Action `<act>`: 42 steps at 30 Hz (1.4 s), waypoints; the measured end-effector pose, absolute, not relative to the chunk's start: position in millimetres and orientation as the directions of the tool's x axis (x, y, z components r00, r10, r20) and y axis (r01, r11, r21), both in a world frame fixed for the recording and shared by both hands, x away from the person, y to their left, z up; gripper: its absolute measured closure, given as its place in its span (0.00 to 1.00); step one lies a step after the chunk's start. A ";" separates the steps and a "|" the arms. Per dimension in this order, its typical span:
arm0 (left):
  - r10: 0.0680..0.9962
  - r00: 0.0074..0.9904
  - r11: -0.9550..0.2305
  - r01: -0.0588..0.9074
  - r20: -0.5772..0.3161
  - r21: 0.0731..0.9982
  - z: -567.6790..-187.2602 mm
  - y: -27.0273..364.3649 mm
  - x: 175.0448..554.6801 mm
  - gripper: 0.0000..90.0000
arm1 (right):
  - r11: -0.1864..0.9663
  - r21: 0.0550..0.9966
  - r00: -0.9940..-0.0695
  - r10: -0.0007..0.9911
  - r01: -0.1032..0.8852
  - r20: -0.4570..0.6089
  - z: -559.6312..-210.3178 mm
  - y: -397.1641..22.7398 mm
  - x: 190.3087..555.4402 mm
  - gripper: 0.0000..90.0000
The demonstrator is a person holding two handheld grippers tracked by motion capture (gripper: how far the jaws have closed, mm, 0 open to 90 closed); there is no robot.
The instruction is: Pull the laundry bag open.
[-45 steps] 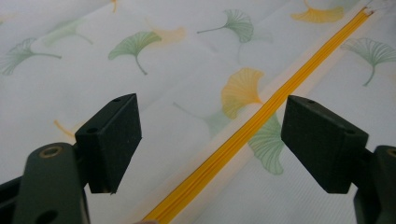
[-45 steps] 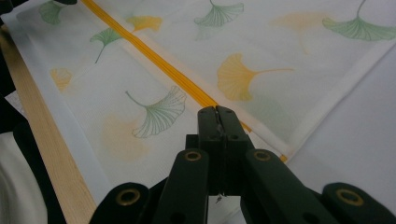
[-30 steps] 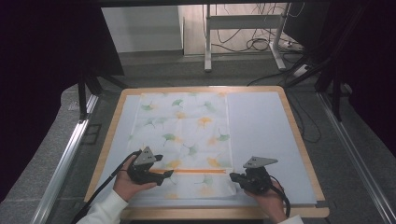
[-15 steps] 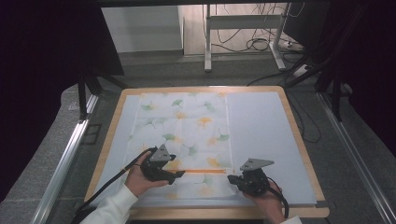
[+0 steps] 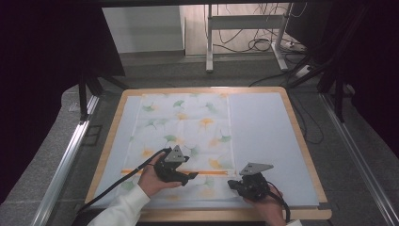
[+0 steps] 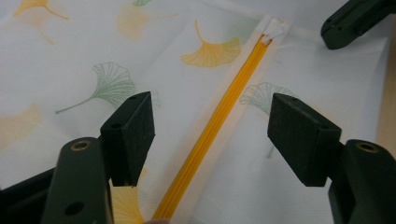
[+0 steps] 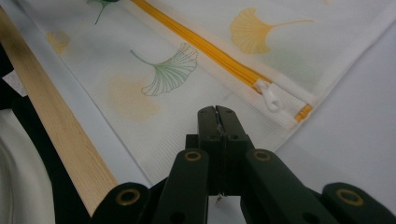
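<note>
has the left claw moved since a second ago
Yes. The left claw has slid rightward along the orange zipper, toward the right claw, which stayed put.

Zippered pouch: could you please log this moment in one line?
left gripper: open over yellow zipper | right gripper: shut, pinning pouch corner | zipper pull: at end

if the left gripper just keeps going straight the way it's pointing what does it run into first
Probably the white zipper pull at the far end of the orange zipper. The left gripper is open, its jaws either side of the zipper, and points along it over the leaf-print cloth. Its height above the cloth is unclear.
</note>
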State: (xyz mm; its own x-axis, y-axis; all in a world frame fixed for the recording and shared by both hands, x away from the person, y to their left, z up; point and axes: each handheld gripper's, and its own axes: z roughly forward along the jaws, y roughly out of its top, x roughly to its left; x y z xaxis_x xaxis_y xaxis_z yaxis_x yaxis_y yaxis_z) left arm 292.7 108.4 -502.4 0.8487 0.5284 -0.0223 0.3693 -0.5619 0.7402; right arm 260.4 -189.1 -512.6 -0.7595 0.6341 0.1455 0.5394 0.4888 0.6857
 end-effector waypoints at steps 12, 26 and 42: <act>0.516 0.855 -0.555 0.378 -0.050 0.741 -505.4 97.8 299.2 0.37 | 0.530 0.664 -0.782 0.608 0.528 0.137 -517.6 -174.6 259.9 0.99; 0.482 0.874 -0.577 0.362 -0.053 0.732 -503.7 72.7 307.2 0.38 | 0.553 0.651 -0.788 0.605 0.521 0.116 -518.7 -173.3 258.8 0.99; 0.418 0.908 -0.639 0.306 -0.015 0.706 -504.1 26.3 316.8 0.41 | 0.560 0.646 -0.791 0.601 0.519 0.115 -518.9 -174.1 254.0 0.99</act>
